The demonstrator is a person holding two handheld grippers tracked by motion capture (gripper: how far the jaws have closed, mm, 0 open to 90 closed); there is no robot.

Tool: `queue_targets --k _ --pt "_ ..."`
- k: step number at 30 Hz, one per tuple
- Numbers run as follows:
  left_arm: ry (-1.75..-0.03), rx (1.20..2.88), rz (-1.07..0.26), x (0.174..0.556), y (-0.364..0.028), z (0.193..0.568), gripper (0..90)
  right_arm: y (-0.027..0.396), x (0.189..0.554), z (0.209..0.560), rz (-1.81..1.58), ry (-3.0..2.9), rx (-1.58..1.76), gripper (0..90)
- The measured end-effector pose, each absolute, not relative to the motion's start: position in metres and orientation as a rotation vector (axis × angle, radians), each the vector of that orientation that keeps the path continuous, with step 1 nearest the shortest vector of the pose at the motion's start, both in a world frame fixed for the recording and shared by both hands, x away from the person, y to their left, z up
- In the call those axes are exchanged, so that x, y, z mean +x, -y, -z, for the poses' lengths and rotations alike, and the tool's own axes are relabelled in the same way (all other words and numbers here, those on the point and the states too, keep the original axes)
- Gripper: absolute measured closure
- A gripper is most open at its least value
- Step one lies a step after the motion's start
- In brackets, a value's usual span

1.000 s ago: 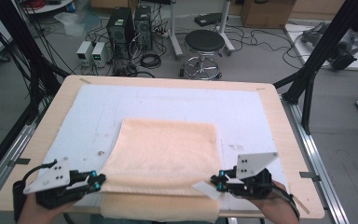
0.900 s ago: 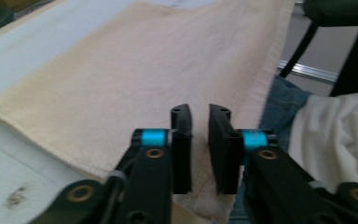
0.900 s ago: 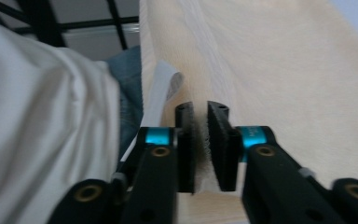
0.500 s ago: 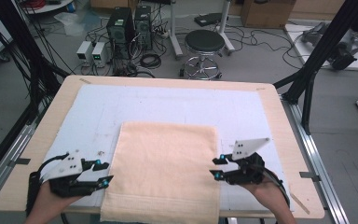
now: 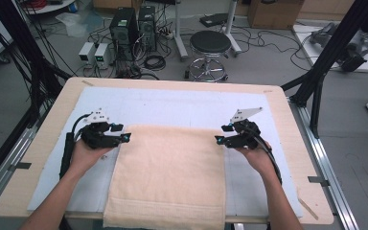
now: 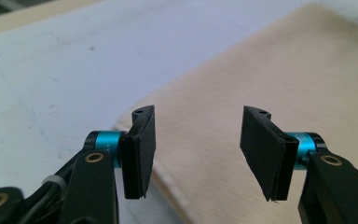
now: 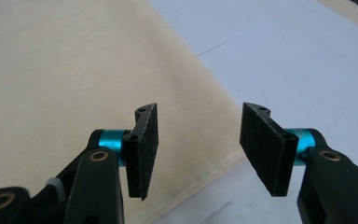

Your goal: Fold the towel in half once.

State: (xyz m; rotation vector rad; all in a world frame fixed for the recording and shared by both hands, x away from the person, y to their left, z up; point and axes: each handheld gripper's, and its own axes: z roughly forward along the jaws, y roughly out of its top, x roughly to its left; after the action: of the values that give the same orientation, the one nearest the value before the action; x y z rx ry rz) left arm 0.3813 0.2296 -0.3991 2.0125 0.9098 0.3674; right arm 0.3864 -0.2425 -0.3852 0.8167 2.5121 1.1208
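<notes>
A beige towel (image 5: 170, 177) lies flat on the white mat, its near end hanging over the table's front edge. My left gripper (image 5: 122, 132) sits at the towel's far left corner and my right gripper (image 5: 221, 133) at its far right corner, both pointing inward. The jaws of both have just been opening and nothing is pinched between them. In the left gripper view, the left gripper (image 6: 196, 154) hovers over the towel (image 6: 261, 70) near its corner edge. In the right gripper view, the right gripper (image 7: 196, 149) straddles the border of the towel (image 7: 74, 60).
The white mat (image 5: 172, 108) covers most of the wooden table (image 5: 48, 139). Behind the table on the floor stand a round stool (image 5: 211, 45), computer cases (image 5: 124, 28) and cables. Black frame posts (image 5: 326, 57) rise at the right.
Both grippers let go of the towel's near edge, opened, and moved away from the person to the towel's far corners. The towel now lies flat.
</notes>
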Motion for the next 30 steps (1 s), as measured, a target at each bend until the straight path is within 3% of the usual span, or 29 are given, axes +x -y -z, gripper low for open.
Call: queue_targets --k 4,7,9,11,13,15,26,27,28,30 --pt "-0.982 2.005 -0.402 0.403 -0.23 0.415 44.4 0.245 0.408 0.401 -1.098 -2.513 0.884 42.2" --pt "-1.027 2.043 -0.346 0.414 -0.227 0.43 41.6 0.245 0.42 0.417 -1.063 -2.543 0.921 41.9" --pt "-1.049 2.021 -0.307 0.419 -0.225 0.439 42.1 0.244 0.426 0.426 -1.062 -2.578 0.945 47.5" --pt "-1.05 2.03 -0.329 0.42 -0.223 0.443 53.8 0.241 0.43 0.433 -1.058 -2.625 0.922 59.4" --pt "-1.036 2.003 -0.297 0.422 -0.224 0.442 79.4 0.238 0.432 0.433 -1.105 -2.682 0.899 79.9" --pt "-1.046 2.011 -0.323 0.425 -0.222 0.44 83.9 0.234 0.436 0.43 -1.071 -2.699 0.888 82.8" --pt "-1.098 1.852 -0.556 0.453 -0.224 0.37 83.2 0.213 0.473 0.358 -0.983 -2.452 0.906 82.5" --pt "-1.105 1.846 -0.56 0.454 -0.224 0.367 79.5 0.213 0.475 0.356 -0.986 -2.451 0.905 78.3" --pt "-1.108 1.847 -0.549 0.455 -0.224 0.366 73.9 0.213 0.477 0.355 -0.97 -2.44 0.912 67.9" --pt "-1.092 1.878 -0.53 0.453 -0.225 0.367 67.8 0.216 0.477 0.356 -0.969 -2.433 0.945 61.0"
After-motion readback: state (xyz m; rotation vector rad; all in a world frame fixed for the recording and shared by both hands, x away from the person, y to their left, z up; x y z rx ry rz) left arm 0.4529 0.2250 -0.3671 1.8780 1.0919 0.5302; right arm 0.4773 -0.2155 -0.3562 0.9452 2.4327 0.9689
